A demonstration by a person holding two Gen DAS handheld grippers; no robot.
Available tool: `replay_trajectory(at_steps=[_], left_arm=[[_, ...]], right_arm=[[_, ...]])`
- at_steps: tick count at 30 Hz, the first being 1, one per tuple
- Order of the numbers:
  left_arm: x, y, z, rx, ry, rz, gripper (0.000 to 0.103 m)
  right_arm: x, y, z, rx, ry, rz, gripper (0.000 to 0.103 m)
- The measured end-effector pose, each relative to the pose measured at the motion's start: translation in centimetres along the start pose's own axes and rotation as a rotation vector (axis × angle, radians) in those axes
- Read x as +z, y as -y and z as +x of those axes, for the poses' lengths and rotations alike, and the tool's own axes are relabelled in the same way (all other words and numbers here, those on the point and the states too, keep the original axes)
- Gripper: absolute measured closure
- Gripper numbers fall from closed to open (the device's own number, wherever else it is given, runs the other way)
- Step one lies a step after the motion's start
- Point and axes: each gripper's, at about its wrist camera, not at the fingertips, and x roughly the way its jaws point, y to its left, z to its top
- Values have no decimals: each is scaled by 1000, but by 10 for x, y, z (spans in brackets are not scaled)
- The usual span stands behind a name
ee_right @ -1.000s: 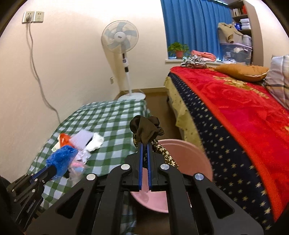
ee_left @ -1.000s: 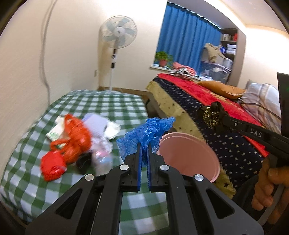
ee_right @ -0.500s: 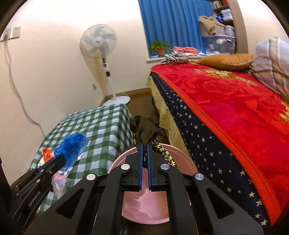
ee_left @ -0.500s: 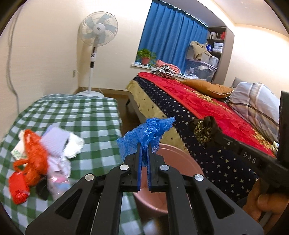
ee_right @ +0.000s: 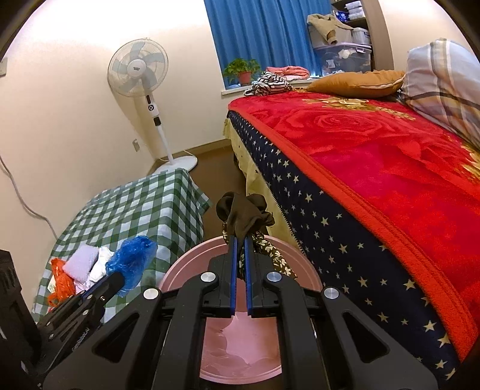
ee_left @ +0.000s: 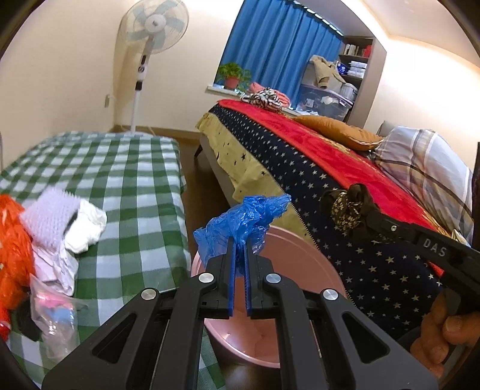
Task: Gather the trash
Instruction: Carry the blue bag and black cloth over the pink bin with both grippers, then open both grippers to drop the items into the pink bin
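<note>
You've got two grippers (ee_left: 238, 249) (ee_right: 240, 249), one pink basin (ee_right: 186, 270), one fan (ee_left: 154, 27). Two pillows (ee_left: 339, 132) (ee_left: 426, 162) on the bed, and one potted plant (ee_left: 234, 75).

- I note a crinkled blue plastic bag (ee_left: 243, 217).
- Dark brown cloth with floral print (ee_right: 249, 219).
- Pink basin (ee_right: 240, 330).
- Green-and-white checked tablecloth (ee_left: 135, 180).
- Red rose-patterned blanket (ee_right: 375, 156), navy star-printed border.
- At nine o'clock, orange bag (ee_left: 12, 249).

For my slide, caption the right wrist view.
Right gripper clamps a dark patterned rag above the pink bin, beside the bed.
</note>
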Motion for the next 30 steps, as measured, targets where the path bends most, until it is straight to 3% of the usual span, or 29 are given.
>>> replay_trajectory(at_steps=[15,18,19,20,22,23,24,30], left_arm=[[-14,-3,24,-13,-59,-31,98],[-14,-4,26,-17,-62,-36,98],[-13,-3,26,-22,-66,-35,98],[-13,-3,27,-22,-71,-34,98],[-14,-6,29,-22,-81,-47,86],[-15,-8,29,-18,-84,-63,67],[-16,-11,29,-10,-85,-73,61],[-14,-22,21,9,-73,-102,61]], right_arm=[[-3,-3,12,-25,-24,-21,98],[-5,-4,13,-47,-21,-31,93],[-5,-5,14,-57,-20,-34,88],[-5,-5,14,-71,-20,-36,75],[-5,-5,13,-95,-14,-31,52],[-5,-4,11,-108,-7,-26,49],[-4,-4,10,-109,-3,-24,49],[-5,-5,6,-105,8,-43,49]])
